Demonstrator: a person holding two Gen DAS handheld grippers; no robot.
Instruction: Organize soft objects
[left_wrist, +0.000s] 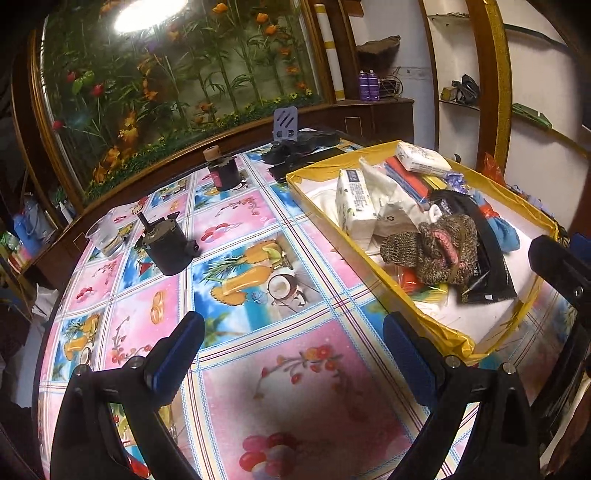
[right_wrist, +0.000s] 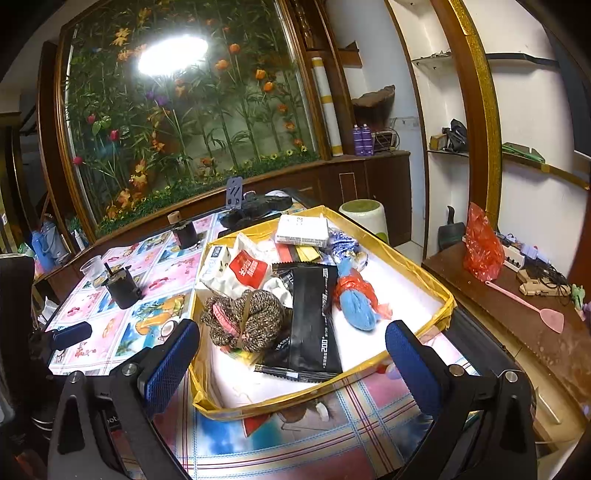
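Both tools are up over the tabletop (left_wrist: 295, 369) and neither has anything in it. The left tool (left_wrist: 293, 354) hangs above the bright fruit-and-flower cloth, fingers spread wide, just beside the near corner of the yellow-rimmed box (left_wrist: 436, 325). The right tool (right_wrist: 291, 354) is spread too, hovering over the box's near edge (right_wrist: 332, 384).

Inside the box the soft things lie in a heap: a brown knitted bundle (right_wrist: 247, 321) near the front, a long black packet (right_wrist: 314, 317) touching it, a blue cloth roll (right_wrist: 356, 306) wrapped in red plastic just beside that, and a white tissue pack (left_wrist: 352, 203) standing against the left wall. Another white pack (right_wrist: 301, 230) sits at the far end.

Out on the cloth, a black pot (left_wrist: 166, 247) stands beside a clear cup (left_wrist: 105, 236).
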